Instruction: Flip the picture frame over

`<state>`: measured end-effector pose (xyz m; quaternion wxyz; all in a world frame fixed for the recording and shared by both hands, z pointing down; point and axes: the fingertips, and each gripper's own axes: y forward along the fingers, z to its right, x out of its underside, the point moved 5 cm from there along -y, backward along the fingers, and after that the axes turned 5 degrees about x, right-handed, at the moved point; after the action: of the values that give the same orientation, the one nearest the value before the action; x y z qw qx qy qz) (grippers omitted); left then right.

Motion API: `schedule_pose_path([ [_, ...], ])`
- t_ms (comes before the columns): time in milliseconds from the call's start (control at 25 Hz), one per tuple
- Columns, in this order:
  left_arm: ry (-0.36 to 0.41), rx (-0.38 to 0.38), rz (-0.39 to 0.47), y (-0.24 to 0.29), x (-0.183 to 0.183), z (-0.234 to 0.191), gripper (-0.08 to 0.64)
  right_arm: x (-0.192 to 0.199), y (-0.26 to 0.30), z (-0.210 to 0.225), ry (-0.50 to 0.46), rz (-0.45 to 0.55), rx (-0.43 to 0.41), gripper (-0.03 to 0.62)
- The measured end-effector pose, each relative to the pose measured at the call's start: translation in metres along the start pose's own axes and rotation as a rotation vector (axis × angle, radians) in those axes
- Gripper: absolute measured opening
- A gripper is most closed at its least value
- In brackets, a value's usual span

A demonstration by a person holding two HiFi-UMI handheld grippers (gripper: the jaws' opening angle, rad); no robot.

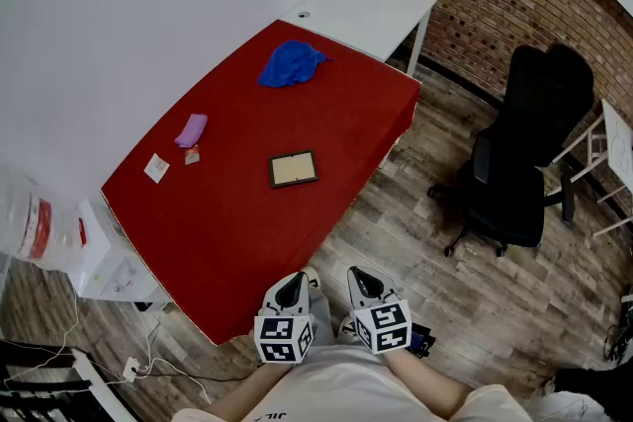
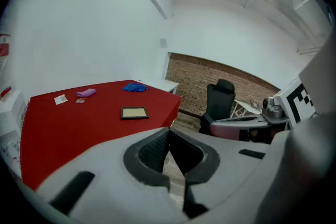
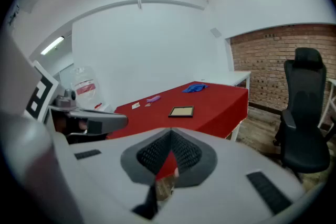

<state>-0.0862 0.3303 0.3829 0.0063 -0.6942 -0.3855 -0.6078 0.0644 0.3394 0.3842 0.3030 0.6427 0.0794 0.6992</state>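
We hold both tongs closed and empty. The left tongs [image 1: 294, 286] and right tongs [image 1: 363, 284] sit side by side at the near edge of the red worktop [image 1: 227, 222], probably because the reach has not begun. The picture frame [image 1: 293, 169] lies flat with its pale panel up, mid-worktop at about twelve o'clock from us. It is well apart from both tongs and nothing touches it, so its edges look free for a grip. The head view maps the layout: a blue cloth [image 1: 290, 63] at the frame's twelve o'clock and a purple scrap [image 1: 192, 129] at ten. Only the gripper views show the pads meeting with nothing between them.
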Motion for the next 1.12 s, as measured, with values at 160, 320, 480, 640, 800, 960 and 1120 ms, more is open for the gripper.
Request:
schedule_pose_path([
  [160,0.007,0.011,0.012,0.032,-0.028,-0.035,0.006,-0.023,0.04,0.006,0.004,0.004,0.018,0.004],
  [320,0.035,0.039,0.025,0.062,-0.065,-0.069,0.006,-0.059,0.083,0.014,0.011,0.019,0.06,0.004],
  [480,0.07,0.076,0.019,0.084,-0.095,-0.094,0.006,-0.096,0.11,0.014,0.009,0.057,0.106,0.005],
  [640,0.076,0.094,0.017,0.1,-0.11,-0.106,0.006,-0.111,0.132,0.014,0.014,0.06,0.124,0.004],
  [800,0.077,0.078,0.011,0.109,-0.114,-0.112,0.006,-0.118,0.147,0.017,0.006,0.043,0.099,0.004],
  [960,0.047,0.034,0.012,0.12,-0.119,-0.123,0.006,-0.126,0.16,0.026,-0.02,0.027,0.072,0.004],
  [1120,0.022,-0.001,0.017,0.126,-0.122,-0.128,0.006,-0.13,0.171,0.031,-0.04,0.015,0.043,0.004],
])
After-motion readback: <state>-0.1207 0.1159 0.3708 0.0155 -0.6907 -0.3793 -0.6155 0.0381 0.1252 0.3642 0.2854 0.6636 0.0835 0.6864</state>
